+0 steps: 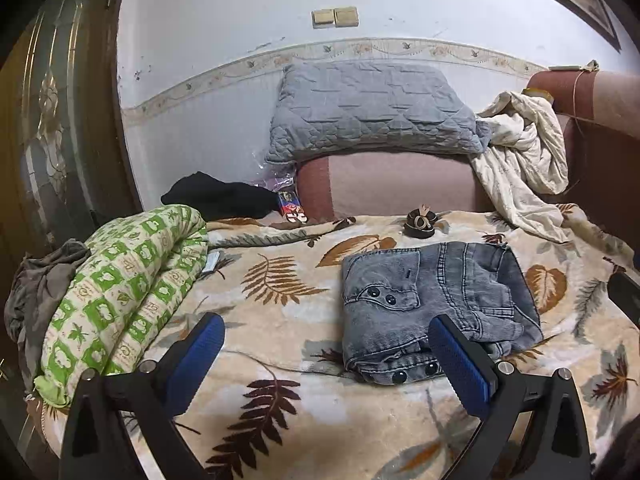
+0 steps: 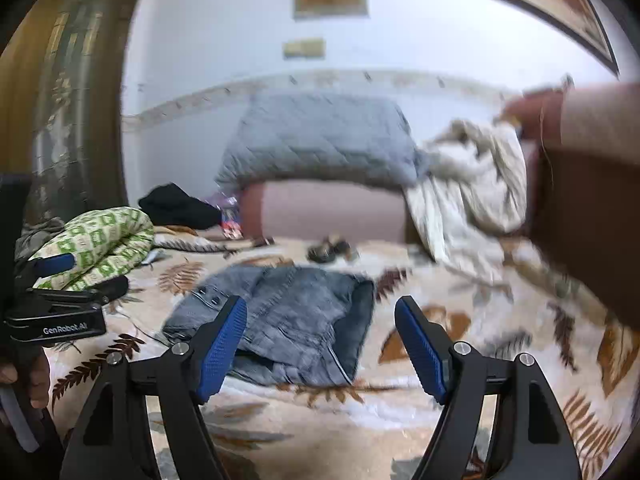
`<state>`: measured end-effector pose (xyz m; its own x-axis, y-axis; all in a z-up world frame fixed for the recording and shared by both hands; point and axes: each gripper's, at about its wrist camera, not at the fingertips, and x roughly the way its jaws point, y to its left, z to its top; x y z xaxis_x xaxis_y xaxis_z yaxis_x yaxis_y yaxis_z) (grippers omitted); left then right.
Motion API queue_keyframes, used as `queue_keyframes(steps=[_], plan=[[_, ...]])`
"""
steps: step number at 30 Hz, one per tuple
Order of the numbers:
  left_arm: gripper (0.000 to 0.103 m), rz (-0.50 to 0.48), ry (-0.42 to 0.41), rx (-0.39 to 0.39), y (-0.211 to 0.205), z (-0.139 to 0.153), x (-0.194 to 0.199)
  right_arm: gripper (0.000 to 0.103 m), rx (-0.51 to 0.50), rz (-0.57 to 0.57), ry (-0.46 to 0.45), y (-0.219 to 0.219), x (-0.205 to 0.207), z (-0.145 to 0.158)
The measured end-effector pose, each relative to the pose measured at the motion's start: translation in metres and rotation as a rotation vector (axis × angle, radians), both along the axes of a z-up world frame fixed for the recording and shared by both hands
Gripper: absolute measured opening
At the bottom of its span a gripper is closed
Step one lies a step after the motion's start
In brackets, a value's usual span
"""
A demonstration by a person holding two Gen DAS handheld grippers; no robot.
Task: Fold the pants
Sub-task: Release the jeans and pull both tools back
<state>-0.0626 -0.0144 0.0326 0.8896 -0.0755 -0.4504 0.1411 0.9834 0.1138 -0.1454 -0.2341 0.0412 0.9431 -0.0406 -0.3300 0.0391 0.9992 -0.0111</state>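
Observation:
A pair of grey denim pants [image 1: 432, 292] lies folded into a compact bundle on the leaf-patterned blanket [image 1: 280, 344] that covers the bed. My left gripper [image 1: 325, 322] hovers just before its near-left corner, open wide, with nothing between the blue pads; the right pad [image 1: 460, 356] overlaps the bundle's near edge in the picture. In the blurred right wrist view the pants [image 2: 288, 316] lie ahead of my right gripper [image 2: 321, 302], which is also open and holds nothing. The left tool's black body [image 2: 56, 324] shows at that view's left edge, held by a hand [image 2: 24, 376].
A rolled green-and-white quilt [image 1: 120, 292] and a grey garment [image 1: 36, 292] lie at the left. Behind are a grey quilted pillow [image 1: 372, 112] on a pink cushion, a cream blanket [image 1: 524, 152], a black cloth [image 1: 216, 196] and a small dark object [image 1: 420, 224].

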Motion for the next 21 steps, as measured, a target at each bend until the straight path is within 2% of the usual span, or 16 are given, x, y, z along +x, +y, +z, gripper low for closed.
queue_keyframes(steps=[1,4,6,9,14,21], plan=[[0.103,0.001,-0.006,-0.001,0.001,0.001,-0.001,0.078,-0.010,0.010,-0.021,0.005,-0.002,0.002],[0.103,0.013,-0.012,-0.026,0.006,0.002,-0.001,0.089,-0.030,0.026,-0.060,0.016,-0.006,0.000],[0.103,0.019,-0.008,-0.043,0.009,0.000,0.002,0.089,-0.048,0.030,-0.060,0.021,-0.004,-0.007],[0.103,0.036,0.016,-0.043,0.014,-0.011,0.012,0.089,-0.063,0.031,-0.002,0.025,0.007,-0.019],[0.103,0.045,0.061,-0.034,0.016,-0.026,0.024,0.089,-0.022,0.023,0.072,0.022,0.024,-0.035],[0.103,0.050,0.080,-0.030,0.017,-0.035,0.029,0.089,0.032,0.005,0.123,0.016,0.033,-0.044]])
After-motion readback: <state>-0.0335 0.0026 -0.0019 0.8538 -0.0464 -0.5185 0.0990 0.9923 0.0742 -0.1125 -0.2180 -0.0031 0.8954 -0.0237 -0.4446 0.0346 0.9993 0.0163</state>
